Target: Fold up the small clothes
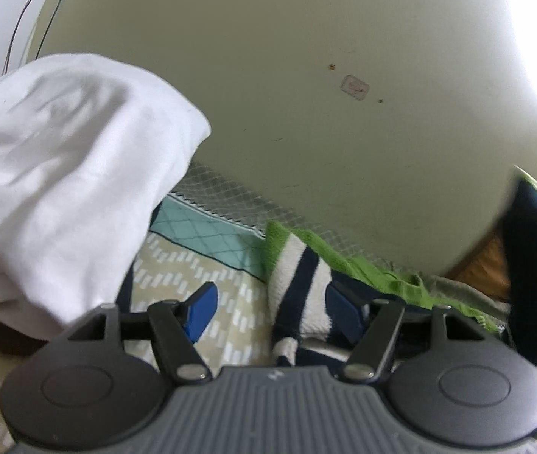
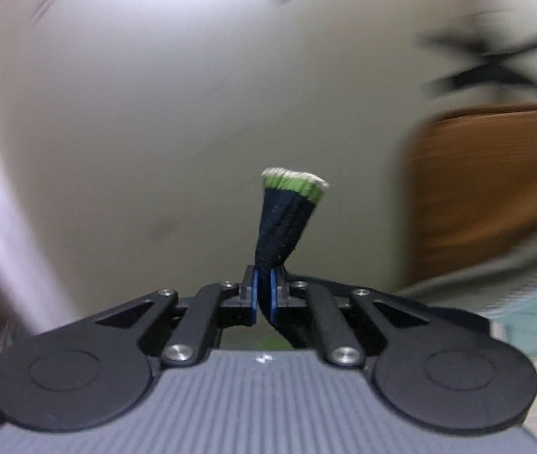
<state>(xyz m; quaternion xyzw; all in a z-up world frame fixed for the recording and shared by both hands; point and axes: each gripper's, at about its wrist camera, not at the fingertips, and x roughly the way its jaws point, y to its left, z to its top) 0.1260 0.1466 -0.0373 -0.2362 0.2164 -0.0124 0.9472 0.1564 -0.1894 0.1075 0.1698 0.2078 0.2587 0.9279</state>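
behind everything stood a big pale wall (image 1: pixel 306 75). under it lay the bed cover (image 1: pixel 207 265) with small white dashes and a light blue patch. on the left of the cover sat a big pile of white cloth (image 1: pixel 60 159). the striped garment (image 1: pixel 298 276), green, white and dark blue, lay on the cover near the wall. the left gripper (image 1: pixel 270 304) had its jaws wide apart, and part of the striped garment lay between them, but the blue pads were not pressing on it. the right gripper (image 2: pixel 263 295) had its jaws squeezed together on a dark blue bit of that garment, and the green and white edge (image 2: pixel 294 182) stuck up past the tips. the right view was very blurry.
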